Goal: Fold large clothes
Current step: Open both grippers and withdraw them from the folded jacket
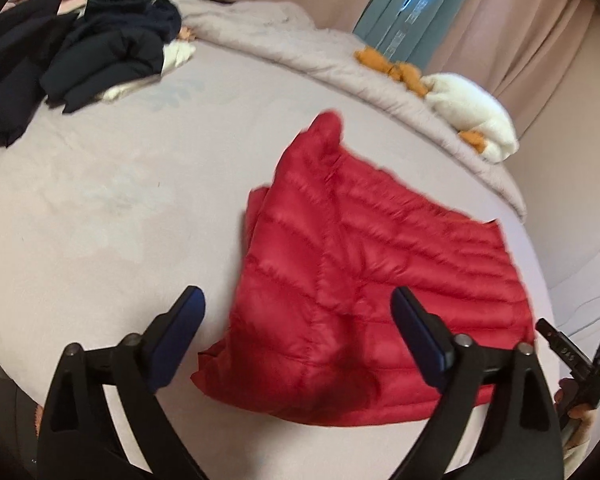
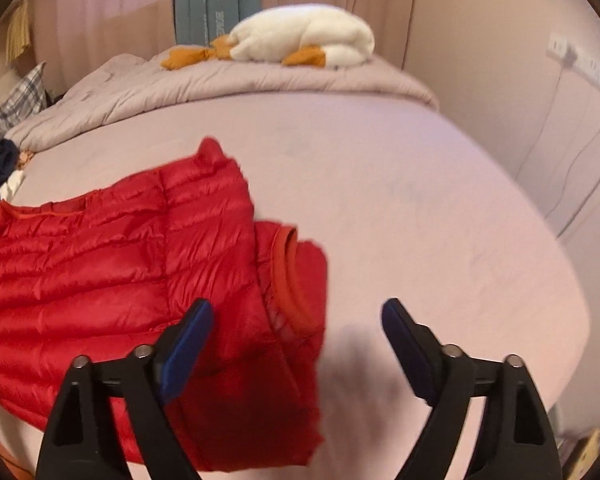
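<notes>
A folded red down jacket (image 1: 364, 276) is laid on the bed (image 1: 120, 208) near its front edge. The left gripper (image 1: 298, 322) and right gripper (image 2: 298, 332) are held above it, fingers spread wide, nothing gripped.

Both wrist cams look steeply down, close over bed (image 1: 100, 200); share red jacket (image 2: 100, 280).

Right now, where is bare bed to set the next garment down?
Bare sheet lies between the red jacket and the dark clothes pile; more right of the jacket, before the folded duvet. The pile's corner is crowded.
</notes>
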`<state>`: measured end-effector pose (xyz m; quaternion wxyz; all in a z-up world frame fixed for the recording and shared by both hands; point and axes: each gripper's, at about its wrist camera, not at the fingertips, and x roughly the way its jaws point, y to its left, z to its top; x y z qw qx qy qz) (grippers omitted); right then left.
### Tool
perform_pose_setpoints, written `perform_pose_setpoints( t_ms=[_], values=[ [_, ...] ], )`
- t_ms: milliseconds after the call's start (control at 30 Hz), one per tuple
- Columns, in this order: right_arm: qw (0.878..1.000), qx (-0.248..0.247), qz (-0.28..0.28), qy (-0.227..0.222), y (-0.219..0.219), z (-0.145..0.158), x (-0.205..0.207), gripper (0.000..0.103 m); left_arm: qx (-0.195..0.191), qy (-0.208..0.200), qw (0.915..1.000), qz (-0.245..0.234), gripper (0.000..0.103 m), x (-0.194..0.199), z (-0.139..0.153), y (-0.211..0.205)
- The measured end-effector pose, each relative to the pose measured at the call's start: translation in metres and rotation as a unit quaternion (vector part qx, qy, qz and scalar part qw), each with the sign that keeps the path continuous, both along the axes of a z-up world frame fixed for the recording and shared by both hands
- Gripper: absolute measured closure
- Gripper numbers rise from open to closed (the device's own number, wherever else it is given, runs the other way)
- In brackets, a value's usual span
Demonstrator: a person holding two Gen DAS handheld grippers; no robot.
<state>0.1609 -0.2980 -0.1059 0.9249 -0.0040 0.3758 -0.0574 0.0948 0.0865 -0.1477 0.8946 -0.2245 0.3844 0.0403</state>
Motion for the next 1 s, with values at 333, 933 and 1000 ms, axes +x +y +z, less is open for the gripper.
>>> perform_pose_setpoints(
  t_ms=[333,933,1000],
  values=[
    [0.994,-0.022,0.054,-0.089,0.024,0.056,-0.033,0.003,0.042,-0.069,0.9967,-0.004,0.000,-0.034,0.059,-0.015],
    [0.979,0.056,0.164,-0.105,0.080,0.075,-0.057,0.001,0.070,-0.047,0.9958,-0.034,0.000,-0.051,0.060,-0.049],
    [0.979,0.059,0.164,-0.102,0.081,0.073,-0.059,0.001,0.071,-0.042,0.9958,-0.040,0.000,-0.050,0.057,-0.052]
  ],
)
